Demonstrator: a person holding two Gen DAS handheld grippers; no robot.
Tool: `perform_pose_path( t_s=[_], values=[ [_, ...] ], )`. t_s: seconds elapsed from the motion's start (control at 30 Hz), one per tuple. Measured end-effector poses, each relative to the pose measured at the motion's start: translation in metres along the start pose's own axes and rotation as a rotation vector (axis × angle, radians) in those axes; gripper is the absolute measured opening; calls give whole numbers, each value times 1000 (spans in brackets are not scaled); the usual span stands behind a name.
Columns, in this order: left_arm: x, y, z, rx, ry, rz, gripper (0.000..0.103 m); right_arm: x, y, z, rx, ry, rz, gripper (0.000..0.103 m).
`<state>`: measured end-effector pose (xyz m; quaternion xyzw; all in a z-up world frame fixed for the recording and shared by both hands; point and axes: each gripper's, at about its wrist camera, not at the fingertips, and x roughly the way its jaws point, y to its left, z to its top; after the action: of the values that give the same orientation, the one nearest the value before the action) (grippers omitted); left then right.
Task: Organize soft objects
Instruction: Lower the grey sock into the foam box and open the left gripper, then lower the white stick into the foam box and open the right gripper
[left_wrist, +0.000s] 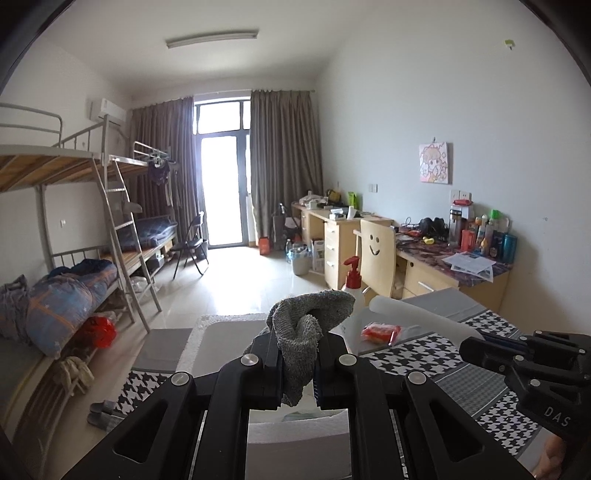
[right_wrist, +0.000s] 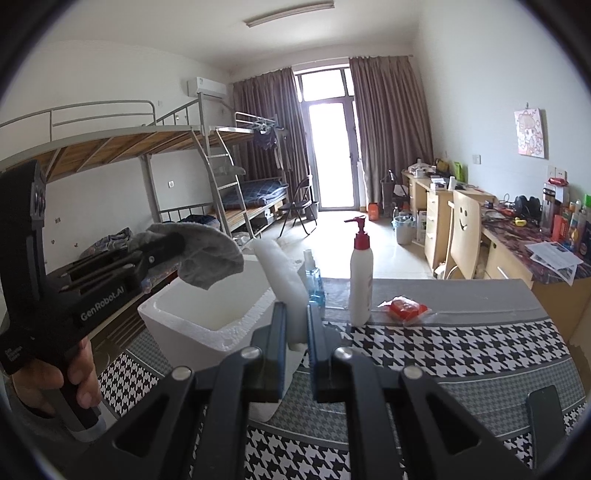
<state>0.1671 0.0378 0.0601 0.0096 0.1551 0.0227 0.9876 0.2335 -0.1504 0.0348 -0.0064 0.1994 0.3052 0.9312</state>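
Left tongs (left_wrist: 297, 365) are clamped on grey cloth (left_wrist: 308, 317), centre frame, above foam box (right_wrist: 207, 314); right tongs (right_wrist: 296, 347) pinch white foam sheet (right_wrist: 284, 273). Nothing seen boxed; red packet (right_wrist: 404, 308) left on tabletop (right_wrist: 461, 354).

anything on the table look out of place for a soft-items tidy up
Nothing is spilled or broken. The white pump bottle and small blue spray bottle stand upright beside the foam box, hard items among soft ones. The red packet lies loose on the tablecloth.
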Motion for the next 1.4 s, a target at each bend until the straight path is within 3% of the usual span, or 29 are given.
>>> perform_pose_path(
  t_s=[0.4,0.5,0.67,0.93,1.4],
  values=[
    [31,17,-10,-24,91,19,12,8,4,2,-4,12,-13,13],
    [35,20,-13,-19,120,18,19,11,4,1,-5,18,-15,13],
    [36,21,-16,-16,124,34,69,13,6,1,-10,22,-16,13],
    [24,29,-15,-31,75,50,100,16,7,0,-12,25,-14,13],
    [4,48,-17,-56,29,93,102,29,14,7,-19,32,13,13]
  ],
)
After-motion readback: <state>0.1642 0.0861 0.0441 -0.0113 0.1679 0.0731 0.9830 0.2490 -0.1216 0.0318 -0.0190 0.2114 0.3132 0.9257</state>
